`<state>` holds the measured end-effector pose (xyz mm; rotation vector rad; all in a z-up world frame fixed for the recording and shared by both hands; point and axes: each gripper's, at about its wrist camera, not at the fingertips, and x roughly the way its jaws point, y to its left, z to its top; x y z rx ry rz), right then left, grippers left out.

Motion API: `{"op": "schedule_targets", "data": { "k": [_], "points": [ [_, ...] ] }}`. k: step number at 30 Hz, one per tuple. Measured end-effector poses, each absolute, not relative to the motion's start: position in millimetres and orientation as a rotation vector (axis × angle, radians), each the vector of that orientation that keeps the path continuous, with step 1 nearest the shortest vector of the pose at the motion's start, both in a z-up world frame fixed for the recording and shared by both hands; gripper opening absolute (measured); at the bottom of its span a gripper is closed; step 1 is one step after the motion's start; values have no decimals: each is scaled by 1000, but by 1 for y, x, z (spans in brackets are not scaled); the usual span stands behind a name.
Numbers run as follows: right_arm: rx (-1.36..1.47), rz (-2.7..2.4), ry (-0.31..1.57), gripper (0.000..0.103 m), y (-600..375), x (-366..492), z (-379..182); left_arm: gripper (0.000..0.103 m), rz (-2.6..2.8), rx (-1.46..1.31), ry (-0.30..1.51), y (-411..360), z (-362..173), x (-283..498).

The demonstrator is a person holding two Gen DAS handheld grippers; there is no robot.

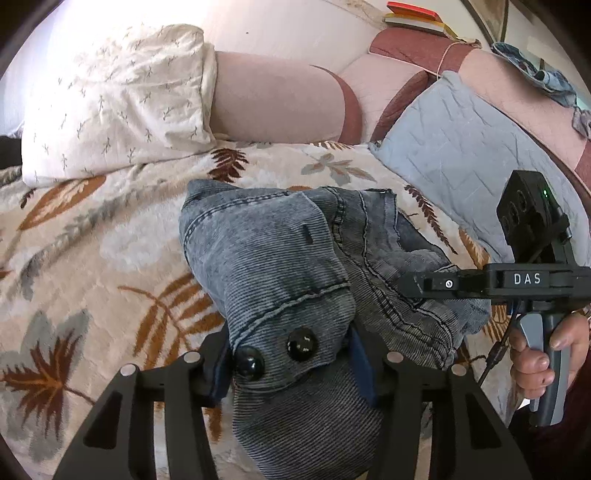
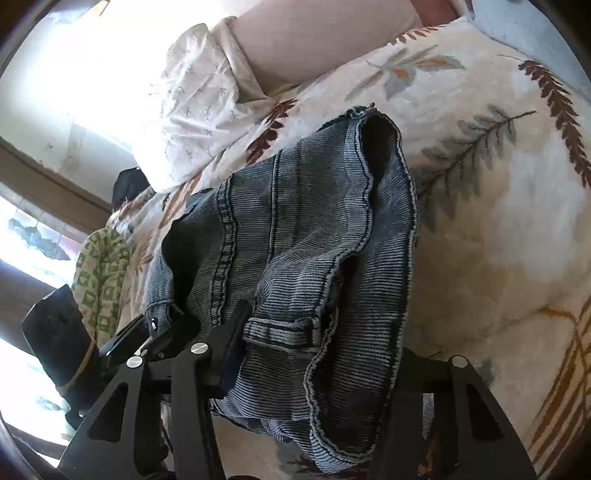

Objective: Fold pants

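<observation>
The pants (image 1: 280,258) are grey-blue ribbed denim, bunched and held up over a leaf-patterned bedspread (image 1: 92,240). My left gripper (image 1: 291,354) is shut on their waistband, right by two black buttons (image 1: 275,350). My right gripper (image 2: 314,354) is shut on the waistband by a belt loop (image 2: 280,330); cloth hides its right finger. In the left wrist view the right gripper (image 1: 417,284) reaches in from the right, held by a hand (image 1: 535,354), its tip against the cloth. The pants (image 2: 295,236) hang from both grippers toward the bed.
A white patterned pillow (image 1: 110,103) lies at the head of the bed, a blue quilted pillow (image 1: 454,147) at right, against a pink padded headboard (image 1: 277,99). Books (image 1: 413,18) sit above. A green patterned cloth (image 2: 99,280) lies at the bed's left edge.
</observation>
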<state>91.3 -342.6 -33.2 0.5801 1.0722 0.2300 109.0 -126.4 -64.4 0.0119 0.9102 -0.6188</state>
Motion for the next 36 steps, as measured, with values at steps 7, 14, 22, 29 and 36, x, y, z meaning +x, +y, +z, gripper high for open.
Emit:
{"op": "schedule_targets", "data": {
  "k": [7,14,22,29,36],
  "points": [
    [668,189,1172,71,-360,97,-51,74,-566,128,923,-130,-66,109],
    [552,258,923,69,-366,73,15,82,-519,202,747,-123,-33,97],
    [330,387,1162,20,-314,77,-16,82,-511,362,794,-140,-67,91],
    [523,328,1237,0,-356,71,-48,90,-512,292,844,-133,-71,96],
    [524,304,1222,0,-373,55,-36,90,-506,309,829,-134,-72,93]
  ]
}}
